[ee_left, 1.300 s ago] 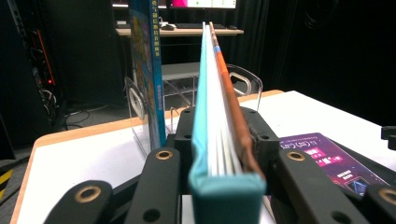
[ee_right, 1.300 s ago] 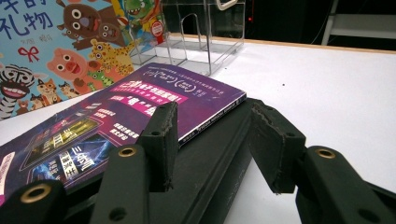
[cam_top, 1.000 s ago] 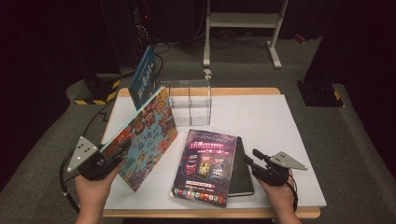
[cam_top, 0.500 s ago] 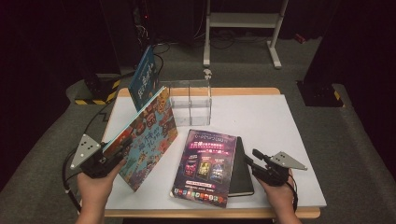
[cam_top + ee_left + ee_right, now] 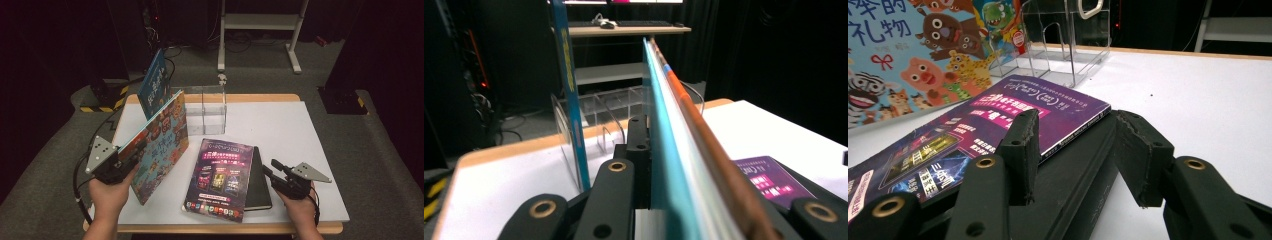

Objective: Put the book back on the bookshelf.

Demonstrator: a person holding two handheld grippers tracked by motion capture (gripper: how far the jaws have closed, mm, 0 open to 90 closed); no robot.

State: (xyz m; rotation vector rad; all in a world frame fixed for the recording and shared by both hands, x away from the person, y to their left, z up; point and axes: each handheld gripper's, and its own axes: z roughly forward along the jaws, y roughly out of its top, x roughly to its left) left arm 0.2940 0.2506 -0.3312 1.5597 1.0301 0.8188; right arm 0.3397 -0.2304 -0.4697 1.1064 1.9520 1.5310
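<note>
My left gripper [image 5: 131, 152] is shut on the lower edge of a colourful picture book [image 5: 162, 145], holding it tilted up off the table's left side. Its jaws have just been closing on the book. In the left gripper view the book's teal edge [image 5: 674, 150] runs away from me beside one black finger [image 5: 636, 150]. A purple book [image 5: 220, 175] lies flat, overlapping a black notebook [image 5: 259, 180]. My right gripper [image 5: 267, 170] rests at the notebook's right edge. Its jaws [image 5: 1075, 145] stand apart over the black cover [image 5: 1073, 185], pressing on nothing.
A clear acrylic rack [image 5: 205, 107] stands at the back of the white table [image 5: 290, 125]. A blue book [image 5: 152, 82] stands upright at the rack's left end. A metal stand and cables are on the floor beyond the table.
The left gripper has risen a little, and the picture book's free end now stands higher and steeper. The right gripper has not moved.
</note>
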